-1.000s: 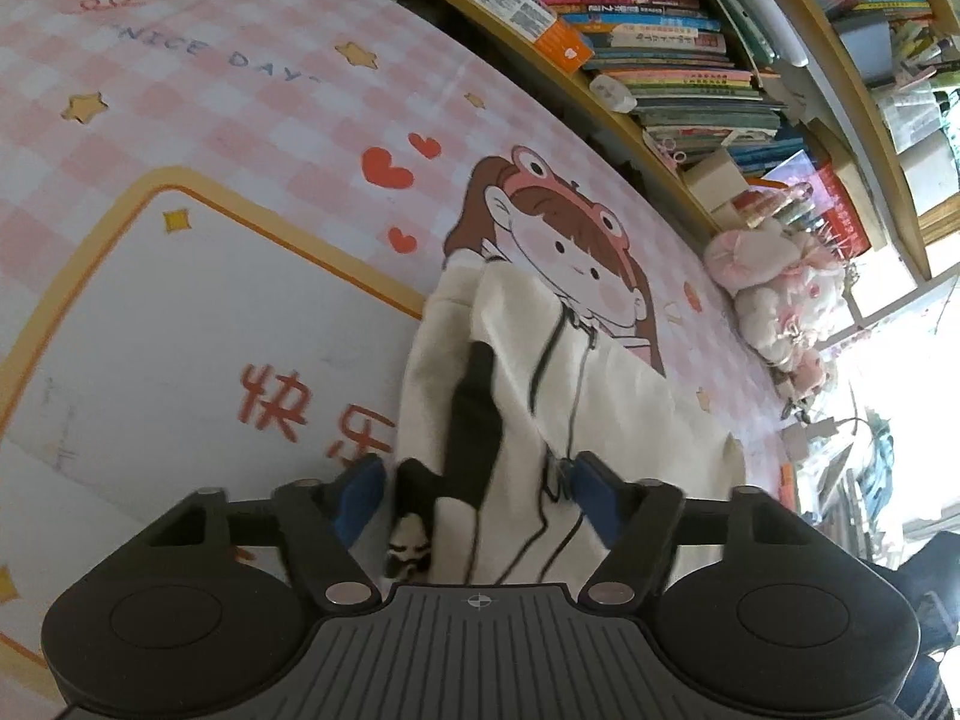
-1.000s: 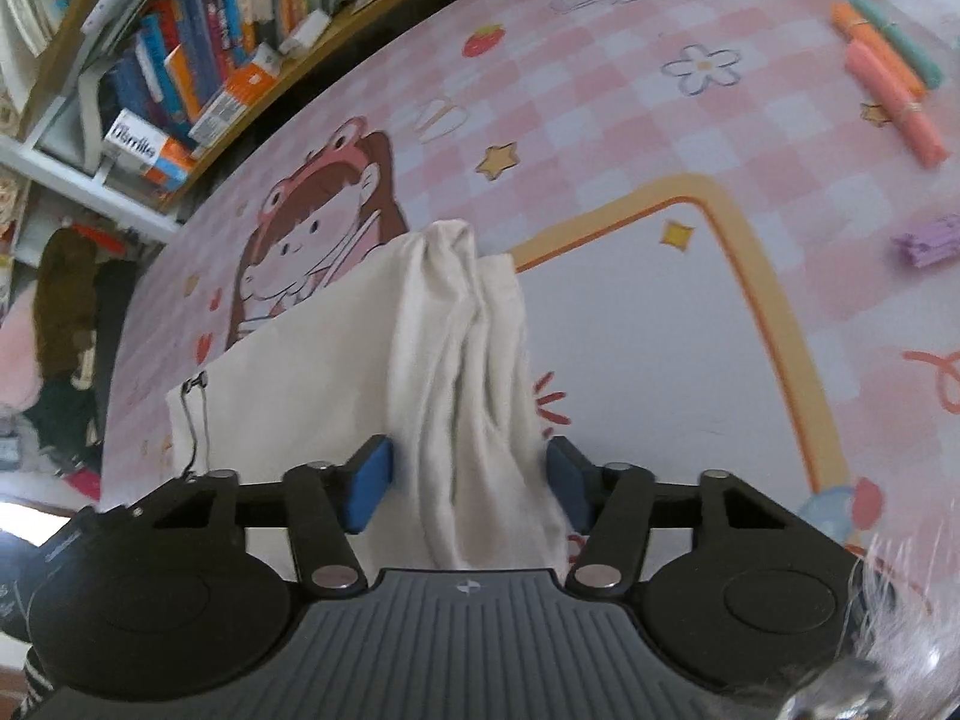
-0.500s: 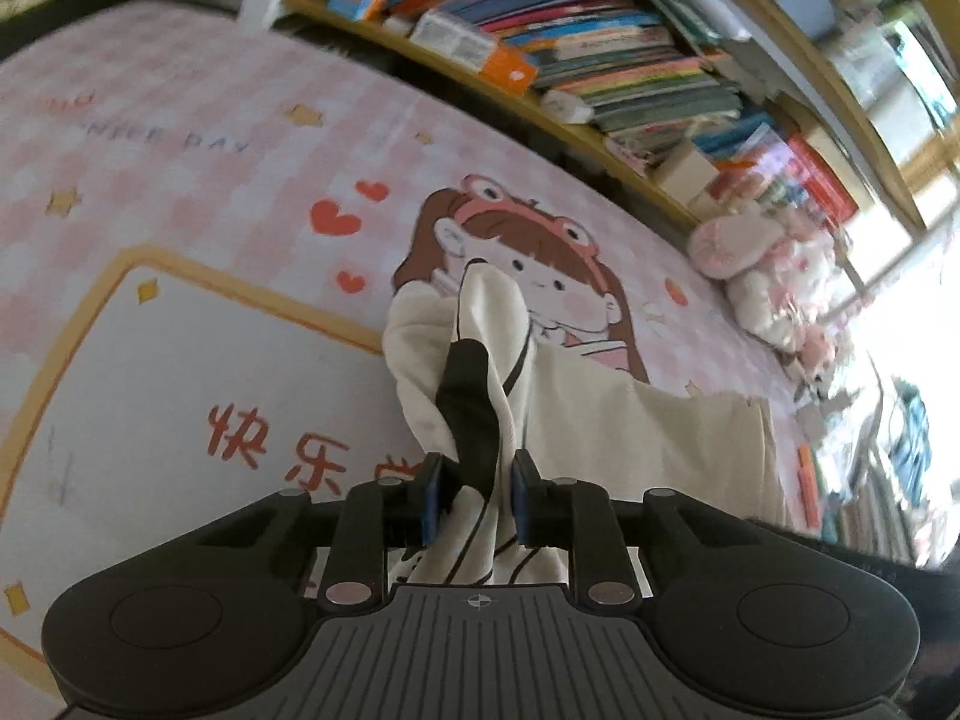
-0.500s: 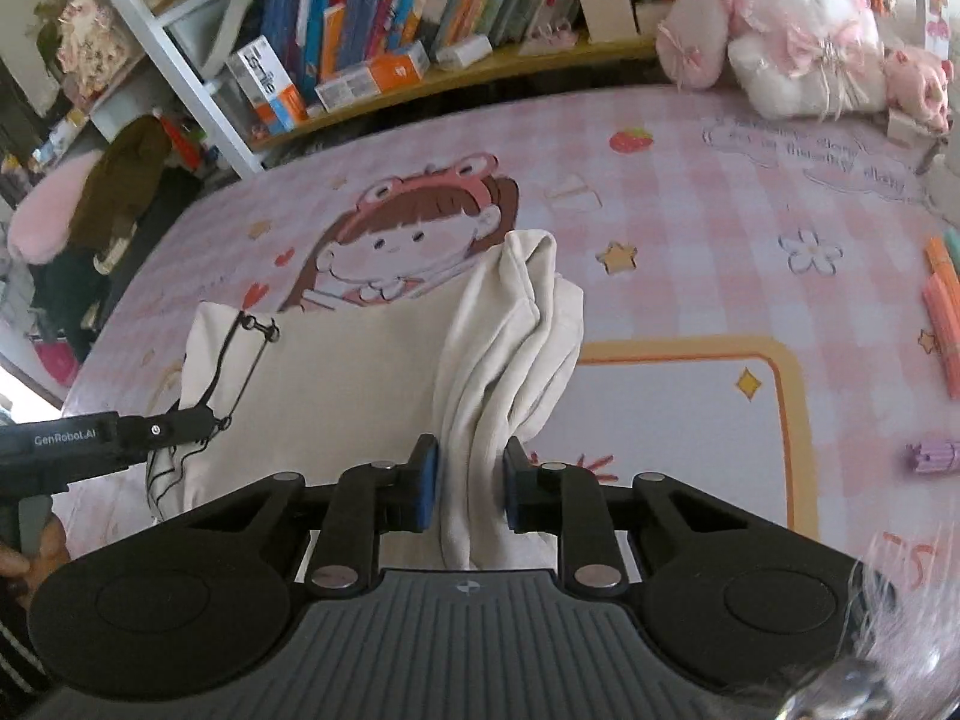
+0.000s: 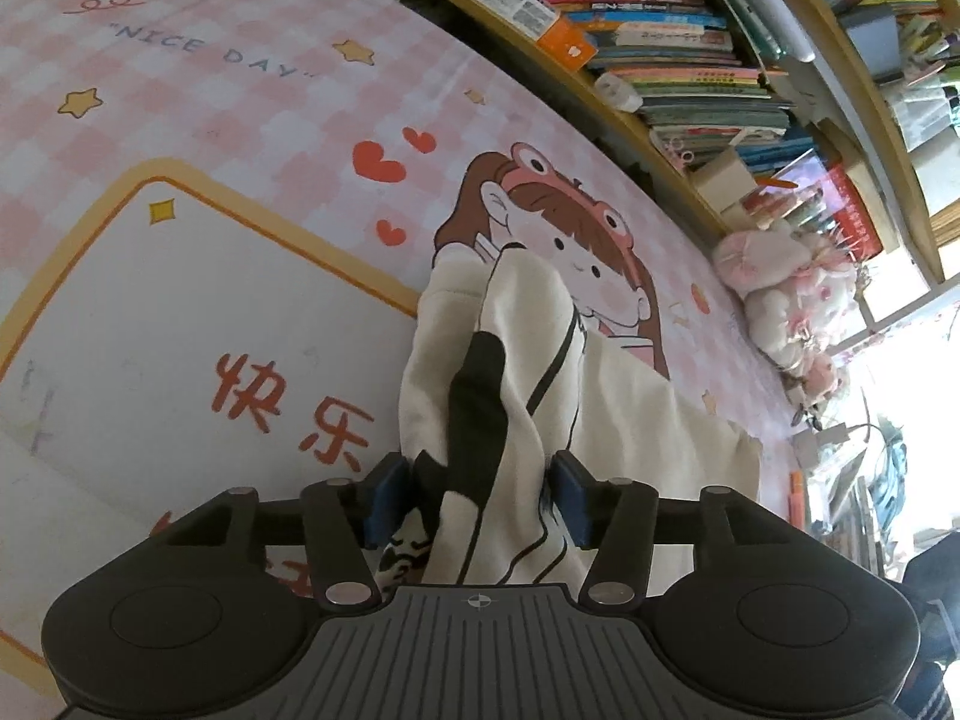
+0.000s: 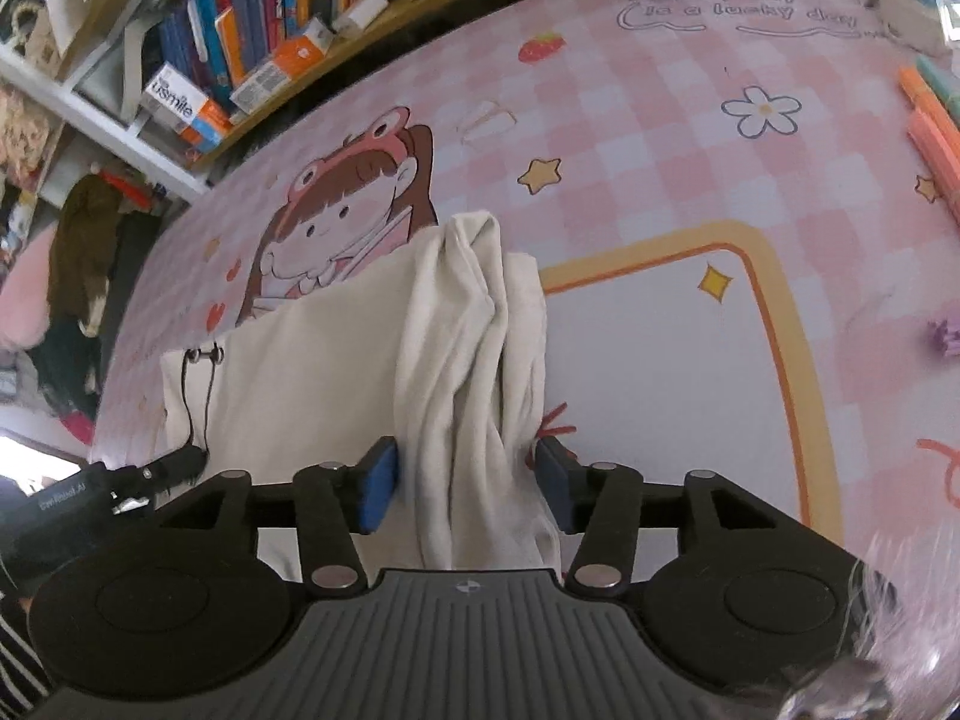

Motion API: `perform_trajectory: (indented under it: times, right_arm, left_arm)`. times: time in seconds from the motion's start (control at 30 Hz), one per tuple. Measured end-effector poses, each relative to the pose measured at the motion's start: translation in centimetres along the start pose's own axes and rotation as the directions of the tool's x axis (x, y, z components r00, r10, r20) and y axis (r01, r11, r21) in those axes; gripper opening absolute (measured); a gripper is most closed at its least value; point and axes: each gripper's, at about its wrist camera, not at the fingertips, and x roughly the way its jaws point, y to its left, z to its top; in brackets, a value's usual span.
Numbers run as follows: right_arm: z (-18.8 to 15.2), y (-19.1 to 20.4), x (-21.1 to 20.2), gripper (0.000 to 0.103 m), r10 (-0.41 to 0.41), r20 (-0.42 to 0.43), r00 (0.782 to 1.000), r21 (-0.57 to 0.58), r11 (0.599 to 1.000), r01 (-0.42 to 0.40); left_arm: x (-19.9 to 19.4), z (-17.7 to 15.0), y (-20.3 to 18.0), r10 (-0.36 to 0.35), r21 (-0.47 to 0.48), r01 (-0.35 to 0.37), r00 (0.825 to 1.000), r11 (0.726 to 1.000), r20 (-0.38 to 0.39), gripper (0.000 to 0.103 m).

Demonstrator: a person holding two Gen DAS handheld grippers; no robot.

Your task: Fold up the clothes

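Observation:
A cream garment (image 5: 630, 420) with black stripes, a black patch and drawstrings lies on the pink checked mat (image 5: 180, 90). One bunched fold of it runs up between the fingers of my left gripper (image 5: 478, 501). Those jaws are opening, and the blue pads stand slack beside the cloth. In the right wrist view a gathered ridge of the same cream garment (image 6: 474, 348) passes between the fingers of my right gripper (image 6: 467, 486), whose jaws are opening too. The rest spreads flat to the left, its black cords (image 6: 201, 396) near the left gripper's body (image 6: 72, 498).
Bookshelves (image 5: 660, 30) packed with books run along the mat's far side, with pink plush toys (image 5: 780, 288) at one end. Orange markers (image 6: 936, 126) and a small purple clip (image 6: 945, 336) lie on the mat at right. A striped sleeve (image 6: 18, 660) shows at lower left.
Both jaws stood apart around the cloth, pinched tight on the folds half a second ago, and have now spread apart again. The bunched folds still stand between the fingers.

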Motion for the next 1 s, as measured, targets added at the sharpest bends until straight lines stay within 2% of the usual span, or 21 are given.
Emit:
perform_trajectory:
  times: [0.07,0.17,0.2,0.23,0.3,0.37,0.5,0.57,0.63,0.73,0.83,0.9,0.93,1.0]
  right_arm:
    - [0.1,0.1,0.2,0.045,0.005,0.004,1.000,0.002,1.000,-0.005]
    - [-0.2,1.4,0.7,0.028,-0.016,0.000,1.000,-0.065,0.998,0.016]
    - [-0.4,2.1,0.5,0.026,-0.027,0.018,0.999,-0.109,0.994,0.029]
    - [-0.6,2.7,0.2,0.023,-0.033,0.036,0.999,-0.146,0.989,0.038]
    - [-1.1,3.4,-0.7,0.022,-0.028,0.072,0.997,-0.208,0.977,0.043]
    - [-1.3,3.3,-1.0,0.022,-0.030,0.072,0.997,-0.214,0.976,0.044]
    - [-1.0,1.7,-0.1,0.024,-0.019,0.026,0.999,-0.115,0.993,0.022]
    - [-0.8,1.1,0.1,0.032,-0.016,0.010,1.000,-0.075,0.997,0.016]
    - [-0.7,0.7,0.3,0.039,-0.012,0.003,1.000,-0.053,0.999,0.012]
    - [-0.7,0.4,0.4,0.039,-0.006,0.000,1.000,-0.042,0.999,0.006]
    - [-0.7,0.5,0.5,0.039,-0.003,0.002,1.000,-0.053,0.999,0.003]
    - [-0.6,0.5,0.7,0.034,-0.002,-0.002,1.000,-0.067,0.998,0.002]
    - [-0.6,0.5,0.8,0.030,0.003,-0.007,1.000,-0.072,0.997,-0.003]
    - [-0.5,0.5,0.9,0.026,0.013,-0.013,1.000,-0.074,0.997,-0.014]
  left_arm:
    - [0.1,0.0,0.0,-0.003,0.000,0.003,1.000,1.000,0.001,0.049]
    - [0.2,0.0,-0.7,0.020,0.038,-0.020,1.000,0.999,-0.005,0.031]
    - [-0.1,-0.1,-1.2,0.026,0.060,-0.026,1.000,0.998,0.007,0.023]
    - [-0.4,-0.2,-1.7,0.031,0.088,-0.033,0.999,0.996,0.020,0.022]
    - [-1.2,-0.4,-2.8,0.040,0.156,-0.046,0.998,0.987,0.041,0.021]
    - [-1.1,-0.3,-2.7,0.040,0.168,-0.043,0.999,0.985,0.024,0.022]
    - [-0.5,0.0,-1.1,0.011,0.090,-0.010,1.000,0.996,-0.012,0.029]
    - [-0.2,0.1,-0.4,-0.006,0.054,0.008,1.000,0.999,-0.024,0.032]
    - [0.1,0.3,0.2,-0.024,0.018,0.025,0.999,1.000,-0.034,0.040]
    - [0.4,0.2,0.6,-0.051,-0.022,0.050,0.998,0.998,-0.024,0.045]
    - [0.6,0.2,0.5,-0.065,-0.032,0.064,0.998,0.997,-0.014,0.042]
    - [0.8,0.3,0.3,-0.063,-0.026,0.063,0.998,0.998,-0.015,0.041]
    - [0.9,0.3,0.2,-0.059,-0.021,0.058,0.998,0.998,-0.017,0.031]
    - [1.1,0.2,0.0,-0.050,-0.010,0.050,0.998,0.999,-0.023,0.026]
